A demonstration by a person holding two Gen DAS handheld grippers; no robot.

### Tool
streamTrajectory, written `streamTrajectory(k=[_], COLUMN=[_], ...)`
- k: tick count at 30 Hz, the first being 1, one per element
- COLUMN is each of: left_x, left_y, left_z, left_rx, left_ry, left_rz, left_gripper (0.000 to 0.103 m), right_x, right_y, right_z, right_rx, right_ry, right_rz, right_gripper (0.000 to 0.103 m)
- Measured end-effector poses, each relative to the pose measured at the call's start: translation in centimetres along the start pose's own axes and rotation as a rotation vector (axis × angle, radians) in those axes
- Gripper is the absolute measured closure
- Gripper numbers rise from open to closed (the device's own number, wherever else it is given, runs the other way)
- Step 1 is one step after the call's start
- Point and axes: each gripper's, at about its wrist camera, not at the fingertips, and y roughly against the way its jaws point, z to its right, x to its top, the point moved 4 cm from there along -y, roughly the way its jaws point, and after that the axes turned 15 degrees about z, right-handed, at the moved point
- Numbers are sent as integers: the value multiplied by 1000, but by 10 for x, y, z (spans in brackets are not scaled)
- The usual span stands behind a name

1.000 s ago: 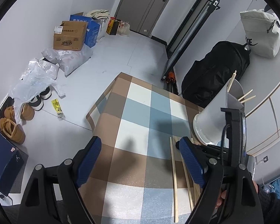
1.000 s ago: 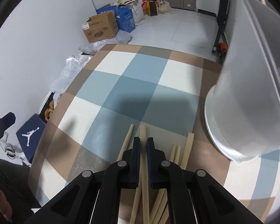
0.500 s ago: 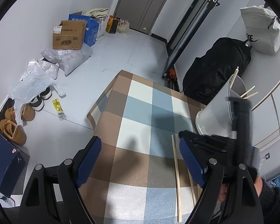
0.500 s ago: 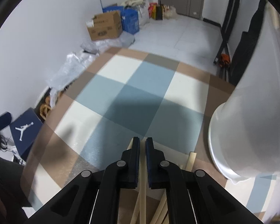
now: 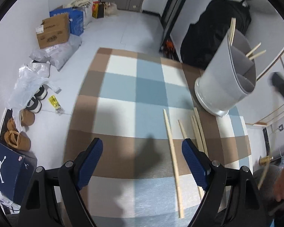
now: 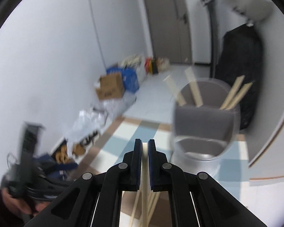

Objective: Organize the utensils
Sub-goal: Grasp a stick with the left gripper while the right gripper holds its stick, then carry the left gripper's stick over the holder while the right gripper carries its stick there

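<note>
The left gripper (image 5: pixel 142 157) hangs spread wide over the checked table (image 5: pixel 121 87), gripping nothing. At its 1 o'clock several loose chopsticks (image 5: pixel 172 147) lie flat on the cloth. Farther, at 2 o'clock, stands the grey utensil holder (image 5: pixel 223 79) with sticks inside. The right gripper (image 6: pixel 144 149) pinches a single chopstick (image 6: pixel 144 189), with the holder at its 1 o'clock.

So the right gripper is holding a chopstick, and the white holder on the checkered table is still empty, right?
Not quite. The right gripper is shut on a chopstick, but the white holder on the checkered table is not empty. The right wrist view shows several chopsticks already standing in it; the left wrist view shows some too.
</note>
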Motion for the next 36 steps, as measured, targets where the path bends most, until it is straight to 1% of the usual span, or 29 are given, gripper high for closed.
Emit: streamTrajectory(k=[3,7,9,11,12,14,15,16,17,18,19,20,21,22,24,26,27,31,34,36], left_x=[2,4,5,5,5,4,2,4,4,4,4,3,4,5,7,8,8,16,24,30], left_y=[-11,-31,-38,-46,-50,-57,-60,-60,-61,-62,-62,-62,-62,-63,-59,-51,-47,-19,13,28], left_z=[13,26,29,31,31,30,29,30,32,35,37,38,38,36,30,23,21,19,23,30], left_rx=[15,71,98,120,132,146,158,170,174,186,191,165,147,144,130,153,151,136,102,77], left_ry=[-12,-50,-64,-76,-78,-69,-64,-78,-93,-113,-138,-132,-115,-95,-55,-50,-45,-21,-8,1], left_rz=[-36,-76,-99,-124,-141,-171,-185,-172,-178,-175,-170,-172,-171,-168,-145,-100,-84,21,127,183], left_gripper=[21,21,26,39,42,56,59,61,69,75,85,98,102,102,102,102,102,102,102,102], right_x=[6,6,4,4,3,2,2,1,0,-1,-3,-6,-8,-9,-11,-12,-12,-9,-3,2], right_y=[20,35,45,53,55,61,64,64,65,66,68,69,69,69,72,73,73,76,78,80], right_z=[18,41,55,66,70,78,82,83,86,88,91,93,95,97,100,103,106,112,108,104], right_rx=[-20,-61,-77,-87,-87,-85,-85,-83,-80,-78,-77,-75,-71,-68,-70,-76,-79,-95,-92,-83], right_ry=[-53,-103,-128,-142,-148,-152,-150,-147,-144,-141,-141,-145,-153,-165,-172,-175,-180,-211,-213,-209], right_rz=[81,130,147,166,172,179,183,184,187,188,187,185,182,179,180,182,184,196,209,218], right_gripper=[97,97,97,97,97,97,97,97,97,97,97,97,97,97,97,97,97,97,97,97])
